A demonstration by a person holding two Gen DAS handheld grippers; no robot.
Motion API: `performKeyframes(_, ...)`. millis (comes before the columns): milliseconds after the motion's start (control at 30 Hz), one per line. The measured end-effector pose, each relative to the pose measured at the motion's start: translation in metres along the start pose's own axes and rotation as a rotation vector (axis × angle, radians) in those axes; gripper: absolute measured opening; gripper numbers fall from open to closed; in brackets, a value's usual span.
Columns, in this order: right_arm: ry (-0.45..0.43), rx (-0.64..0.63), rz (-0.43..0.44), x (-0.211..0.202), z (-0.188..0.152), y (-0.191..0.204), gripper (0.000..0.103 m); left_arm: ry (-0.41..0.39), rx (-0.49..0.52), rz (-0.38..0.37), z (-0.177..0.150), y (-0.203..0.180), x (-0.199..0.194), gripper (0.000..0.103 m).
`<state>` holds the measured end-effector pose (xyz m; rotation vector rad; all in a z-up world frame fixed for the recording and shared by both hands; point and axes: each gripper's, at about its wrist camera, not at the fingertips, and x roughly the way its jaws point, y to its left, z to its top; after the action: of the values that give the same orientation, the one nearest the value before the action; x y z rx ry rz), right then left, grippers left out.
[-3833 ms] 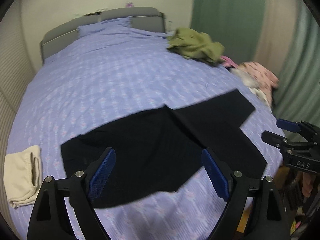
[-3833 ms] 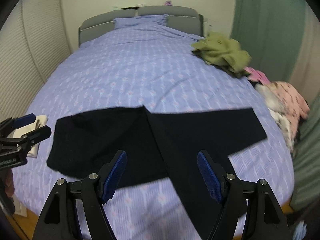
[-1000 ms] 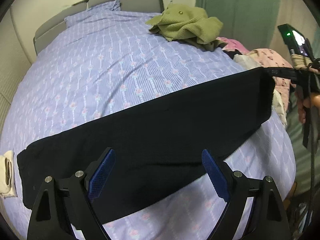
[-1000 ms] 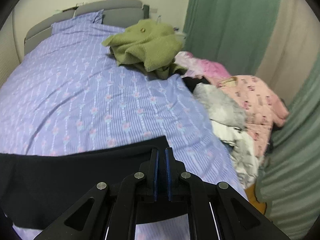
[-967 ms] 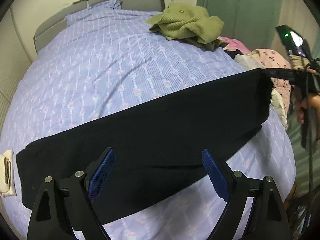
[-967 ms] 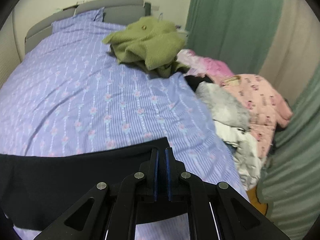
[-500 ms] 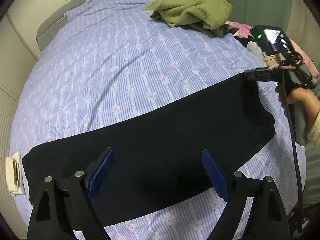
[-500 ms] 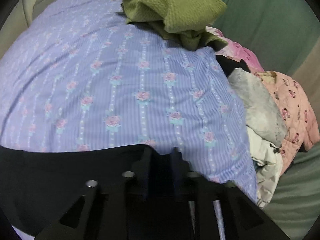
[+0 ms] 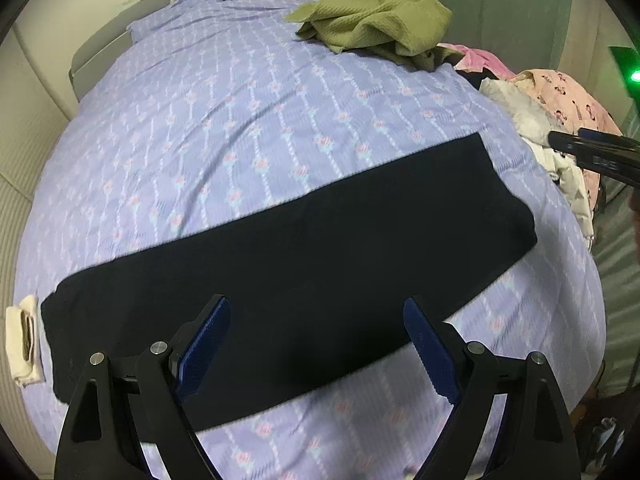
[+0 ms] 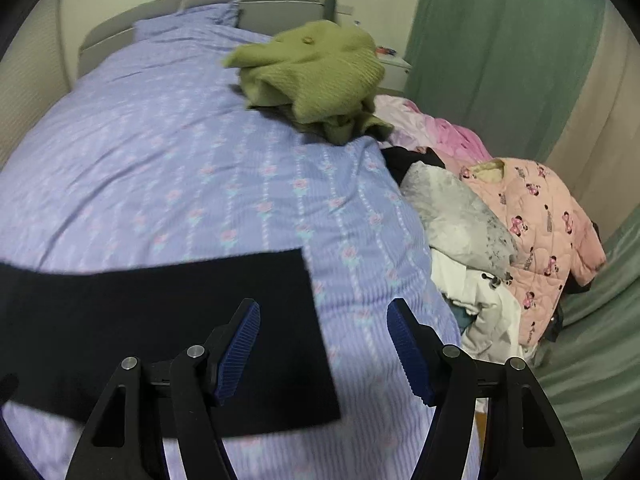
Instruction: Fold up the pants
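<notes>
Item: black pants [image 9: 288, 264], lying flat on the bed [image 9: 224, 120] as one long dark band, apparently doubled leg over leg, running crosswise near the foot end. One short end close to a cream cloth [image 9: 22, 344] at the bed's left edge; the other short end near the right edge, short of the heap of pink and grey clothes [image 10: 516, 240]. Olive-green knit garment [image 9: 372, 20] well apart, up toward the headboard.

Handling, judged: soft, limp, light; no stiffness to hold shape when lifted; likely to sag and drag along the cover. Layers liable to slip against each other unless pinched together. Not fragile. Best hold: corners of a short end, both layers caught at once, then carried over toward the opposite end.

Left claw [image 9: 316, 348]: jaws wide apart, holding nothing, poised above the near long edge around mid-length, pointing up the bed.

Right claw [image 10: 324, 348]: jaws apart, holding nothing, hovering over the right-hand short end, one blue pad above the cloth, the other above bare cover just beside the near corner.
</notes>
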<state>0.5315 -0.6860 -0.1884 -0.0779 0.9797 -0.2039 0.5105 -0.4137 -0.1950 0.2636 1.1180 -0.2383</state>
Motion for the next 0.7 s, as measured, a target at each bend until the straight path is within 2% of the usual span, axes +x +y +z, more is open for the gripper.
performKeyframes(133,-0.008,-0.033,0.081,-0.037,-0.019,0.03,0.066,-0.015,-0.053,0.027,-0.029,0.018,-0.019,0.089)
performKeyframes(200,-0.008,-0.047,0.142,-0.049,-0.026,0.047,0.066,-0.048,-0.1,0.068,-0.048,0.03,-0.034,0.089)
performKeyframes(367,-0.051,-0.241,0.237,-0.077,-0.051,0.12,0.066,-0.093,-0.213,0.189,-0.1,0.068,-0.062,0.089)
performKeyframes(533,-0.051,-0.361,0.371,-0.096,-0.072,0.192,0.066,-0.068,-0.285,0.284,-0.151,0.107,-0.07,0.088)
performKeyframes(700,-0.04,-0.424,0.437,-0.111,-0.099,0.253,0.066,-0.057,-0.306,0.349,-0.198,0.148,-0.064,0.088)
